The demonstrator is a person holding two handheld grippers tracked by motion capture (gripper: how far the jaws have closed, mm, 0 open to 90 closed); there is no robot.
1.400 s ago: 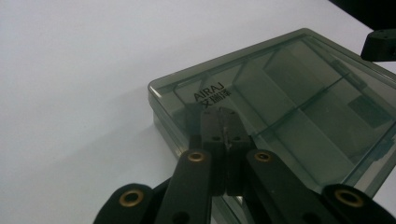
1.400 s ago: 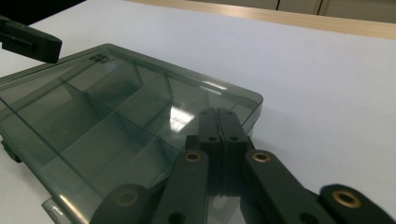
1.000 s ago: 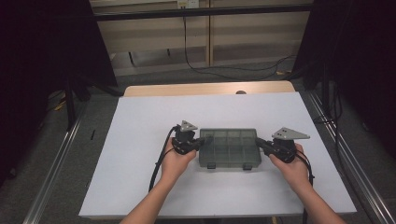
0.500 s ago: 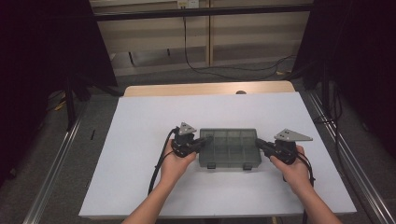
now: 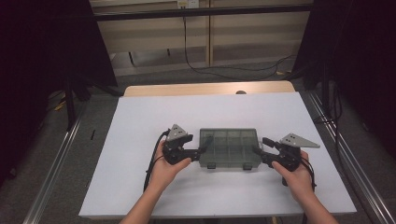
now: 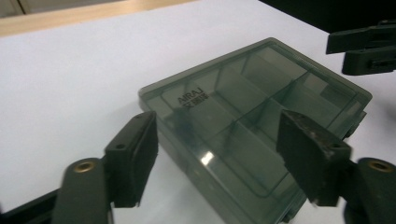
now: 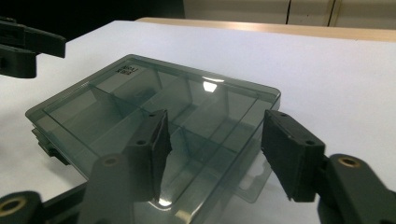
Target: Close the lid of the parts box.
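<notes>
- Two grippers flank one smoky, see-through compartment box (image 5: 229, 148), which lies flat on the white table top (image 5: 140, 116), lid closed, a little nearer your edge than the middle.
- Your left gripper (image 5: 201, 150) sits at the box's left end. Its jaws have just been opening and now stand apart, one on each side of the near corner; in the left gripper view (image 6: 217, 154) the pads stand clear of the plastic, so nothing is gripped.
- Your right gripper (image 5: 259, 148) sits at the box's right end. Its jaws have likewise just been opening; in the right gripper view (image 7: 215, 154) they straddle the end of the box without pressing on it.
- Inside the box you can see dividers that form several compartments, and small printed lettering (image 6: 193, 99) on the lid near one corner.
- Both your hands hold the gripper bodies low, close to the table, with cables trailing back toward you.
- Beyond the white top, a strip of wooden edge (image 5: 205, 88) shows at the far side.
</notes>
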